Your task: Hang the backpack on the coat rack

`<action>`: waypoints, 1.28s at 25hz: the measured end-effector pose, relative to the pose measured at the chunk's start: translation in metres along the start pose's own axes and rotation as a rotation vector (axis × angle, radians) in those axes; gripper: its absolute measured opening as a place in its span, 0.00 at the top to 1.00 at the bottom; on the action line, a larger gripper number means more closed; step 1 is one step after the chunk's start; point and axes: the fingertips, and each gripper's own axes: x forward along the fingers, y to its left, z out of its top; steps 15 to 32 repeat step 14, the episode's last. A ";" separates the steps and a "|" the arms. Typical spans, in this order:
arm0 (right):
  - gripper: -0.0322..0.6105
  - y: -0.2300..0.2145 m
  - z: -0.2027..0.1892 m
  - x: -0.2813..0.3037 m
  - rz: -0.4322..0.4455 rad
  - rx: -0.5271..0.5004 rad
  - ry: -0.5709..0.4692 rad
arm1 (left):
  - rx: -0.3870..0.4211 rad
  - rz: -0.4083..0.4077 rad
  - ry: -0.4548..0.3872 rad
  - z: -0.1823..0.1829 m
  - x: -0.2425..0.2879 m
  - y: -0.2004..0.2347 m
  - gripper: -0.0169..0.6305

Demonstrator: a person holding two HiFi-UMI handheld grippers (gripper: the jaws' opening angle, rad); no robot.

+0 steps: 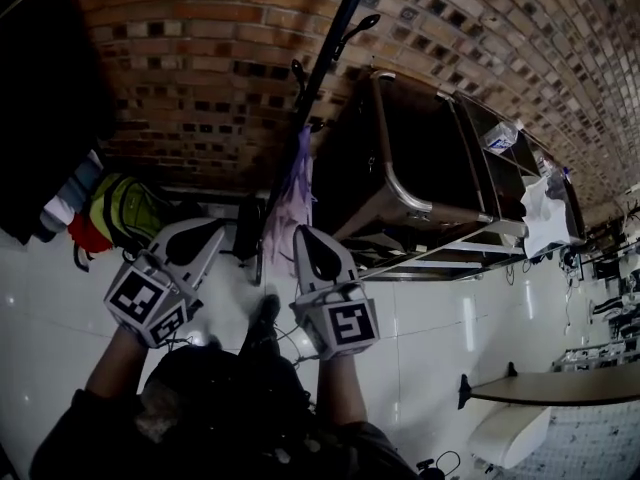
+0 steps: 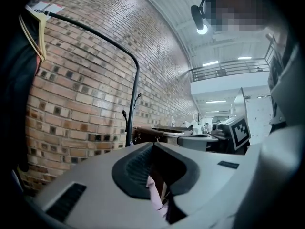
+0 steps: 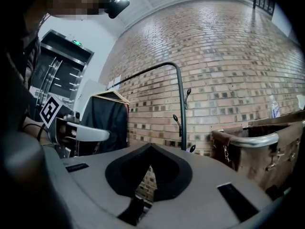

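Observation:
The black coat rack [image 1: 322,68] stands against the brick wall, its hooks showing partway up the pole and a pink cloth [image 1: 293,200] hanging from it. My two grippers are side by side just short of it, pointing level at the pole. The left gripper [image 1: 213,232] and the right gripper [image 1: 306,234] are both shut. A black strap [image 1: 265,314] runs down between them to the dark backpack [image 1: 225,393] hanging below. The right gripper view has the strap [image 3: 131,210] pinched low in the shut jaws [image 3: 150,146], with the rack [image 3: 181,109] straight ahead. In the left gripper view the jaws [image 2: 152,144] meet at the tips.
A dark wooden cabinet with a metal rail [image 1: 400,173] stands right of the rack. At the left, dark garments [image 1: 40,118] hang on a clothes rail with a yellow-green bag [image 1: 132,208] below. A white bag [image 1: 550,208] lies farther right on the white tiled floor [image 1: 440,318].

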 end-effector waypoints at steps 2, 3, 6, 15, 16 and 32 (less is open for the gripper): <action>0.95 0.010 0.002 -0.014 -0.021 0.001 0.002 | -0.003 -0.017 -0.002 0.001 -0.012 -0.009 0.91; 0.95 0.015 0.004 -0.021 -0.029 -0.001 0.003 | -0.003 -0.027 -0.004 0.002 -0.018 -0.013 0.91; 0.95 0.031 0.007 -0.040 -0.051 -0.012 0.009 | -0.001 -0.055 -0.009 0.006 -0.035 -0.027 0.91; 0.95 0.072 0.012 -0.068 -0.091 -0.027 0.036 | -0.008 -0.094 -0.017 0.011 -0.077 -0.044 0.91; 0.95 0.072 0.012 -0.068 -0.091 -0.027 0.036 | -0.008 -0.094 -0.017 0.011 -0.077 -0.044 0.91; 0.95 0.072 0.012 -0.068 -0.091 -0.027 0.036 | -0.008 -0.094 -0.017 0.011 -0.077 -0.044 0.91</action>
